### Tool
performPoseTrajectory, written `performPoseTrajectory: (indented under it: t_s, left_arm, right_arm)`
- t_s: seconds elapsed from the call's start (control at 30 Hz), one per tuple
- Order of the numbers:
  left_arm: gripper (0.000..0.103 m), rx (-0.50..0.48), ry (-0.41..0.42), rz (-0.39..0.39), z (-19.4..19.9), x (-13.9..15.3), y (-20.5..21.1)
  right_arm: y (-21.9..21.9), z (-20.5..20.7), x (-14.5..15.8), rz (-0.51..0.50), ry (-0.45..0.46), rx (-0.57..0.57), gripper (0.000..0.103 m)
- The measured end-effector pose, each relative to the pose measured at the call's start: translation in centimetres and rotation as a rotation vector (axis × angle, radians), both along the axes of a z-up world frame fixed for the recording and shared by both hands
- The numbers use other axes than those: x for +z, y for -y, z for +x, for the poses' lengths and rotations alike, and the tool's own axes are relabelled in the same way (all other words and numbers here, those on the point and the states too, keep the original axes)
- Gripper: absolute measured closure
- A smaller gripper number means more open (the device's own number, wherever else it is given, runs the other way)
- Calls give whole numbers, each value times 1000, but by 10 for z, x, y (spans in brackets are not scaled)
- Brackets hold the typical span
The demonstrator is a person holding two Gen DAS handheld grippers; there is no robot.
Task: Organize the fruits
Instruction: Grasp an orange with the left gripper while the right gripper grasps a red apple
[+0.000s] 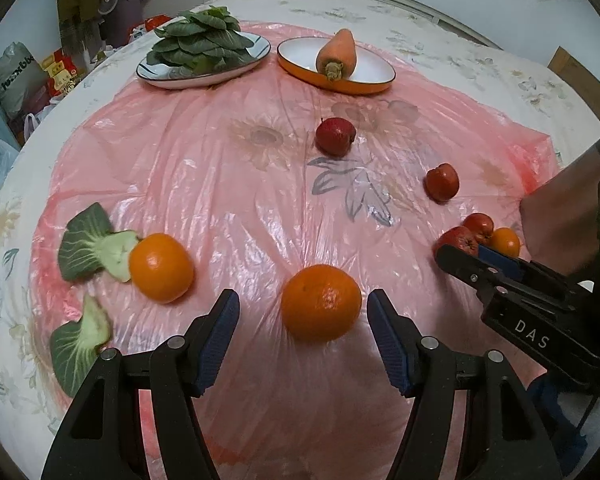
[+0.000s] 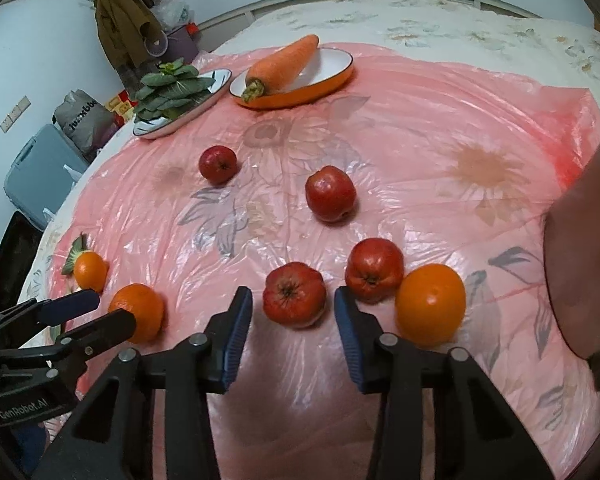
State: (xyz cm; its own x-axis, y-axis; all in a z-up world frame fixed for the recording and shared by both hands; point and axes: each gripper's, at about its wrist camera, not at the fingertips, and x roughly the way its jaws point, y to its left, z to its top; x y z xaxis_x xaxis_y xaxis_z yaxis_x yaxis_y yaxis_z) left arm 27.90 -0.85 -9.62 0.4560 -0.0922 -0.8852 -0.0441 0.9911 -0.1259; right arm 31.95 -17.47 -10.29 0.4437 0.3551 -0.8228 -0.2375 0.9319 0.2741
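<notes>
Orange (image 1: 321, 302) between spread left claw (image 1: 302, 336), red fruit (image 2: 294, 294) between spread right claw (image 2: 293, 334)

Beyond the floral bedspread (image 2: 460, 24) I see a pale wall (image 2: 40, 40), an olive coat (image 2: 120, 20) hanging, a grey bag (image 1: 16, 76) and a blue bin (image 2: 36, 172) on the floor.

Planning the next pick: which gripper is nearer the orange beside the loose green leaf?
Left. The left gripper straddles a different orange just right of the orange beside the leaf; the right gripper sits across the sheet around a red fruit.
</notes>
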Motion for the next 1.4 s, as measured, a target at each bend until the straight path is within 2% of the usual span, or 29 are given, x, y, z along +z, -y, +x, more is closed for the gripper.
performPoseTrajectory:
  t_s: [0.03, 0.07, 0.4, 1.0, 1.27, 1.4]
  left_arm:
    - [43, -2, -5, 4, 2, -2, 1]
    - [45, -5, -12, 8, 3, -5, 3]
    - [65, -21, -40, 45, 6, -21, 13]
    - [65, 25, -29, -117, -2, -2, -21]
    - [65, 15, -44, -112, -17, 8, -25]
    - [65, -21, -45, -92, -22, 18, -16]
  right_arm:
    - [-1, 2, -1, -6, -4, 7, 88]
    - [-1, 3, -3, -9, -8, 10, 90]
    - [1, 6, -6, 11, -29, 14, 90]
    - [-6, -17, 13, 63, -42, 27, 90]
    - [-8, -44, 19, 116, -75, 20, 90]
    - [3, -58, 21, 131, -88, -6, 90]
